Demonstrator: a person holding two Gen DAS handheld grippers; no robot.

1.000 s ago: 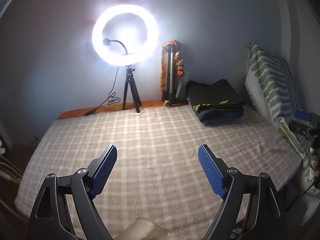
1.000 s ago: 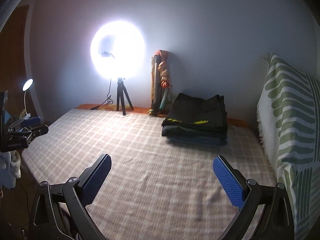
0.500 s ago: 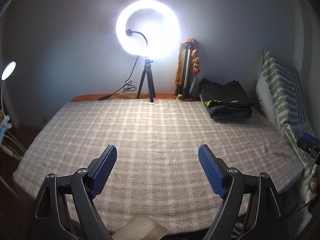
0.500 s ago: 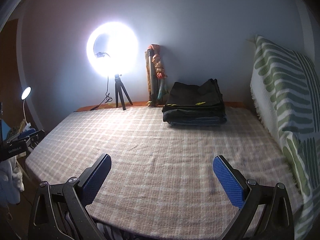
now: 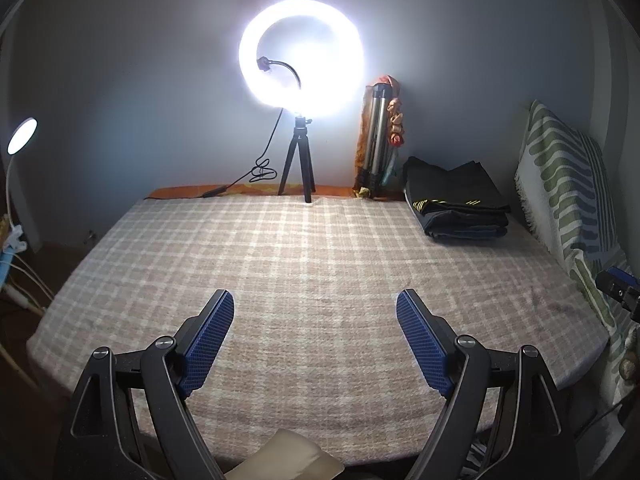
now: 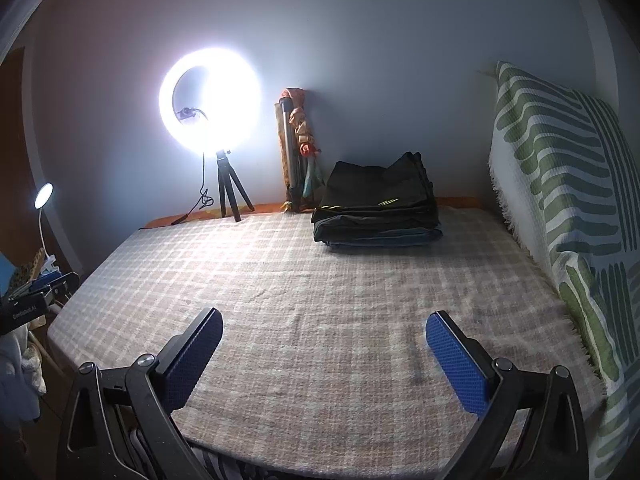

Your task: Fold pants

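Note:
A stack of folded dark pants (image 5: 458, 204) with yellow stripes lies at the far right of the plaid bed cover (image 5: 304, 264); it also shows in the right wrist view (image 6: 378, 212). My left gripper (image 5: 315, 304) is open and empty, held above the bed's near edge, far from the stack. My right gripper (image 6: 323, 326) is open and empty too, above the near part of the bed cover (image 6: 320, 300). A bit of the right gripper shows at the right edge of the left wrist view (image 5: 618, 286).
A lit ring light on a small tripod (image 5: 301, 64) stands at the bed's far edge by the wall, beside a folded tripod (image 5: 376, 136). A green-striped cushion (image 6: 568, 208) leans along the right side. A small desk lamp (image 5: 22, 136) is at the left.
Both grippers have pulled back from the bed and swung; the near edge of the bed now shows. Both stay open and empty.

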